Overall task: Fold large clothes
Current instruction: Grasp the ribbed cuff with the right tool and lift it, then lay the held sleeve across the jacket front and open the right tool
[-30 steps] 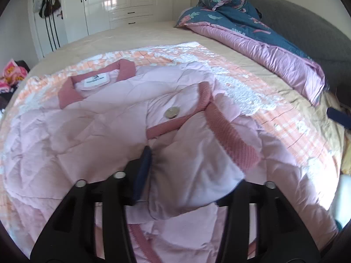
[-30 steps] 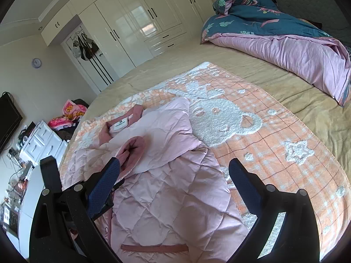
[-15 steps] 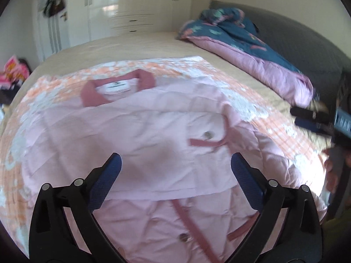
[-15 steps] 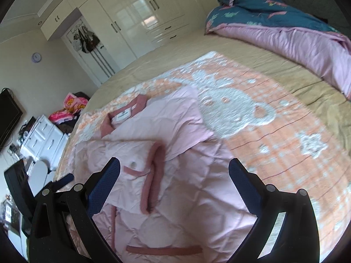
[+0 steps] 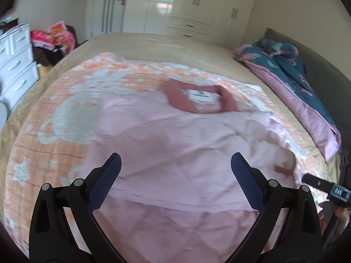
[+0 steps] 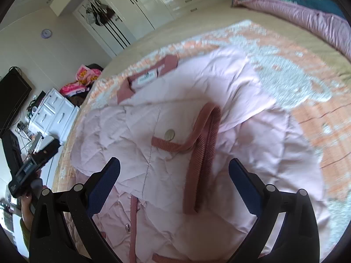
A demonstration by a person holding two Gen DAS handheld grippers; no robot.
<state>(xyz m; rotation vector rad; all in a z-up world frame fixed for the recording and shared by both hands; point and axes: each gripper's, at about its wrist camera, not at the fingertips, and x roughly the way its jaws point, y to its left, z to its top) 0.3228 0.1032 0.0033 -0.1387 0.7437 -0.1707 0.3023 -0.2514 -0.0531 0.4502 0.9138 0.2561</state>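
Note:
A pale pink quilted jacket (image 5: 175,149) with a darker pink ribbed collar (image 5: 179,99) lies spread on the orange patterned blanket (image 5: 54,131). In the right wrist view the jacket (image 6: 175,114) has a sleeve folded across its front, with a ribbed cuff (image 6: 204,153) and a round button (image 6: 170,134). My left gripper (image 5: 175,175) is open and empty, just above the jacket's body. My right gripper (image 6: 174,177) is open and empty above the folded sleeve. The left gripper also shows at the left edge of the right wrist view (image 6: 28,166).
A rolled pink and teal duvet (image 5: 302,92) lies along the bed's right side by the grey headboard (image 5: 324,74). White drawers (image 5: 15,61) and a pile of pink bags (image 5: 54,37) stand left of the bed. White wardrobes (image 5: 186,11) line the far wall.
My left gripper let go of the sleeve, opened, and swung left, away from it. My right gripper moved in over the folded sleeve, staying open.

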